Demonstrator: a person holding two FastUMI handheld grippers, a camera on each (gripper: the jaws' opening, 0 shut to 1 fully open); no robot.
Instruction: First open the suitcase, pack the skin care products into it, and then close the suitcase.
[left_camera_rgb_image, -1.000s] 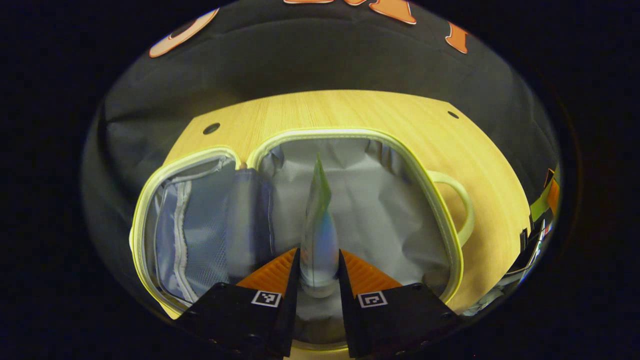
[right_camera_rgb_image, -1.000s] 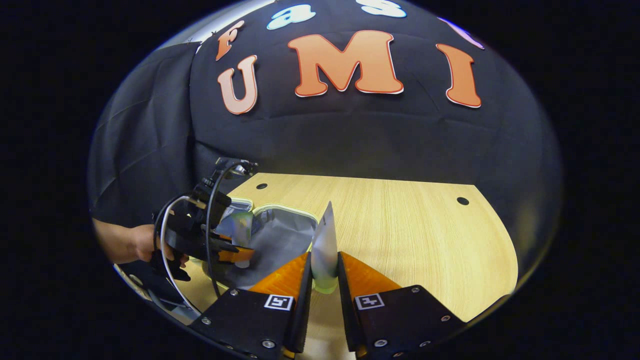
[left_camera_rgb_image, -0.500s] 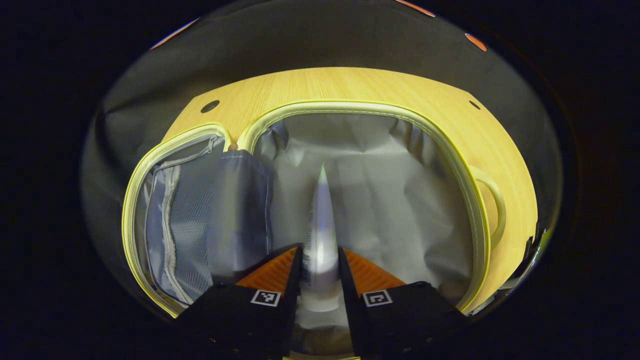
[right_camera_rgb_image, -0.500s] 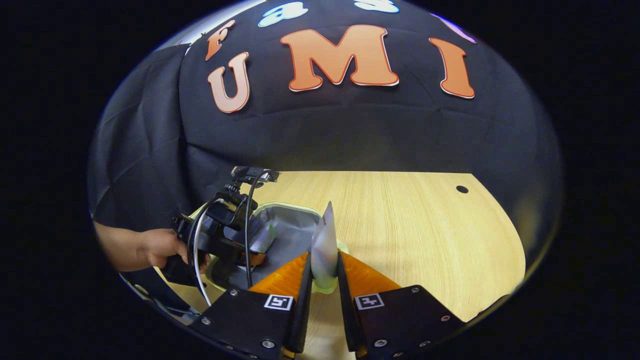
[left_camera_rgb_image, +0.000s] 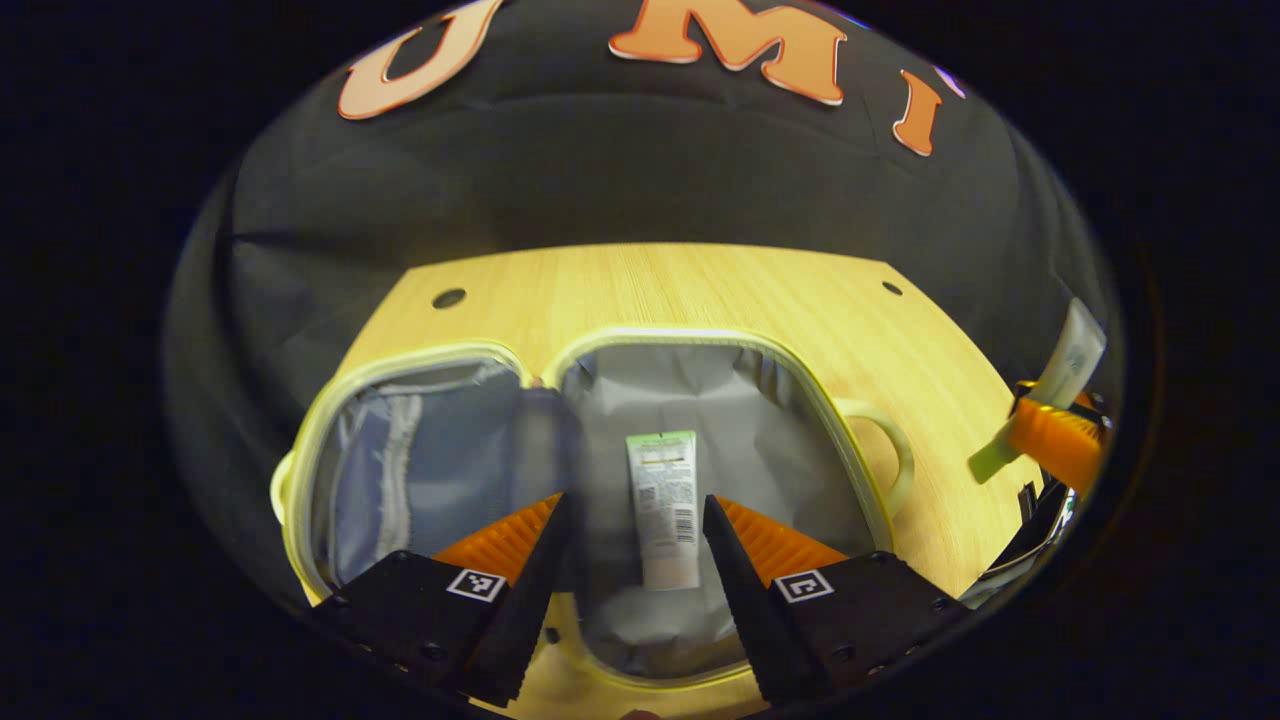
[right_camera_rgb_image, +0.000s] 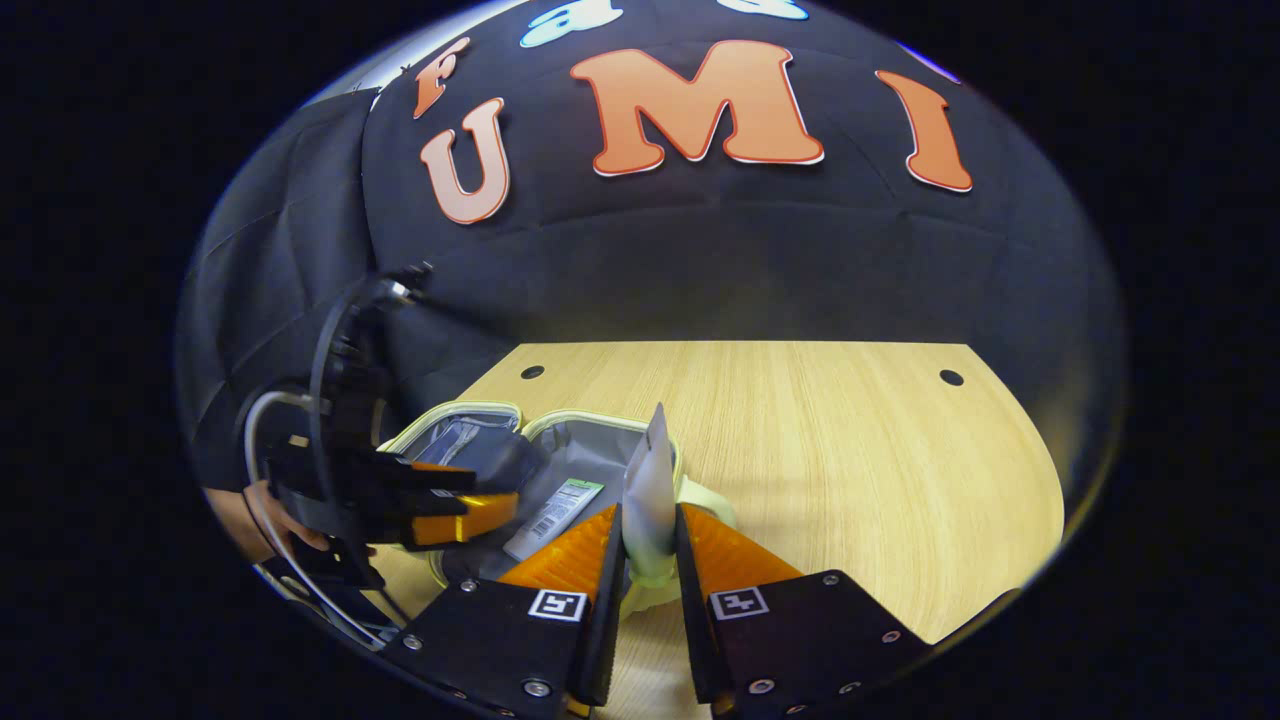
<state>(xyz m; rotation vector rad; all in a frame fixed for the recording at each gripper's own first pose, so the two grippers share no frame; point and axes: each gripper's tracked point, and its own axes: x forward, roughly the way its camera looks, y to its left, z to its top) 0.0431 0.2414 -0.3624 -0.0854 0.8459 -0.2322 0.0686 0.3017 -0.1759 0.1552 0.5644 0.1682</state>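
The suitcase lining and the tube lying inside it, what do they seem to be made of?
The lining looks like thin grey woven fabric, matte: it creases and folds loosely. The tube looks like soft plastic, smooth with a printed label and a flat crimped end; the exact plastic cannot be told.

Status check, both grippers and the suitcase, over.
Left gripper open above suitcase; one tube lies inside. Right gripper shut on second tube. Nothing in the way.
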